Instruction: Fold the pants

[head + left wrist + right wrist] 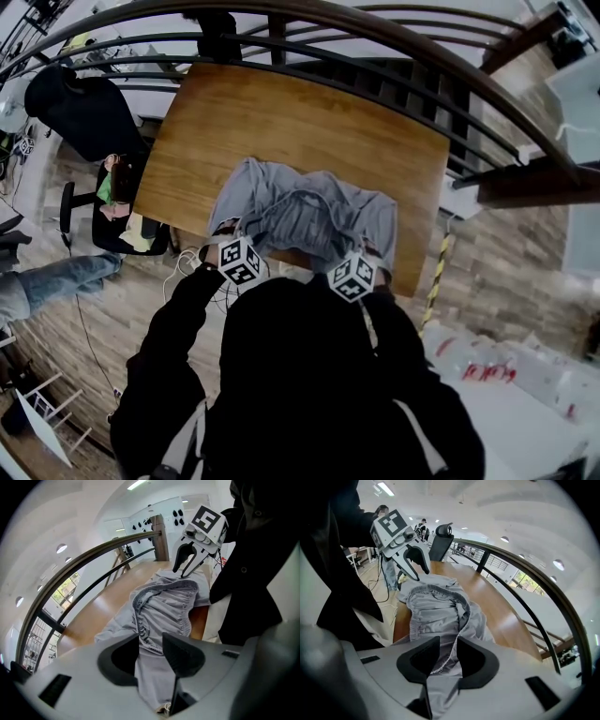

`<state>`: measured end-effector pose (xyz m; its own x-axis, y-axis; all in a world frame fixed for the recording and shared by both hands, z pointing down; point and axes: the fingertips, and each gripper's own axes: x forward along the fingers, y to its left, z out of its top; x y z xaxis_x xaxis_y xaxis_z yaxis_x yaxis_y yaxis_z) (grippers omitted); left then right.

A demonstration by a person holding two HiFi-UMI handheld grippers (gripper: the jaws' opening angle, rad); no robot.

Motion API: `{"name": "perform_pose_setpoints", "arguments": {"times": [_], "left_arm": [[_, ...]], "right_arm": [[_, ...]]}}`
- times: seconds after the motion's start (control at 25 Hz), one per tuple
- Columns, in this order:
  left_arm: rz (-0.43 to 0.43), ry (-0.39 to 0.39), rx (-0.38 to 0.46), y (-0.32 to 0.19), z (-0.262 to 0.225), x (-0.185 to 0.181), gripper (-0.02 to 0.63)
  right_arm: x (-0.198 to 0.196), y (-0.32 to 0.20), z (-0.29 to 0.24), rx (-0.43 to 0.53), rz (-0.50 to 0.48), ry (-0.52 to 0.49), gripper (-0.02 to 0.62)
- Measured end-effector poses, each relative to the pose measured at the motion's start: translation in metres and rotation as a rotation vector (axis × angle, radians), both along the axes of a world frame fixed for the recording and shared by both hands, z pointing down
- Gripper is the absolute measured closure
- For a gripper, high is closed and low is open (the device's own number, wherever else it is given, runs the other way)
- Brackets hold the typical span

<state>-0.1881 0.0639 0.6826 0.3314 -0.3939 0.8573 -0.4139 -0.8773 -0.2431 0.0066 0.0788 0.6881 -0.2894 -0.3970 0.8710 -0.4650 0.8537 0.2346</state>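
Pants (309,211), grey and bunched, lie on the wooden table (281,112), toward its near edge, with the waistband (438,592) turned to you. Your left gripper (151,645) is clamped on that band at the table's near edge. Your right gripper (449,651) pinches the same band further along it, cloth pressed between both pairs of jaws.

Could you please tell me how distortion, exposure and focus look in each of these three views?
Head view: fisheye bows the railing into arcs; the person's dark clothing swallows detail. Left gripper view: black vignette corners, blown-out ceiling, pants sharp. Right gripper view: same vignette, the right gripper body soft.
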Motion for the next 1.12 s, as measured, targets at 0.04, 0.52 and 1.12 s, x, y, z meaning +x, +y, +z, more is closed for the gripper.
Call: {"name": "perform_pose_setpoints", "arguments": {"times": [0.04, 0.52, 1.12], "left_arm": [[-0.013, 0.007, 0.000, -0.004, 0.001, 0.001, 0.457], [-0.481, 0.147, -0.117, -0.064, 0.020, -0.060, 0.457], [-0.870, 0.189, -0.182, -0.045, 0.056, -0.162, 0.457]], "right_arm": [[0.000, -0.004, 0.002, 0.002, 0.014, -0.003, 0.499], [-0.048, -0.048, -0.016, -0.024, 0.085, -0.152, 0.499], [-0.198, -0.144, -0.009, -0.020, -0.211, -0.160, 0.499]]}}
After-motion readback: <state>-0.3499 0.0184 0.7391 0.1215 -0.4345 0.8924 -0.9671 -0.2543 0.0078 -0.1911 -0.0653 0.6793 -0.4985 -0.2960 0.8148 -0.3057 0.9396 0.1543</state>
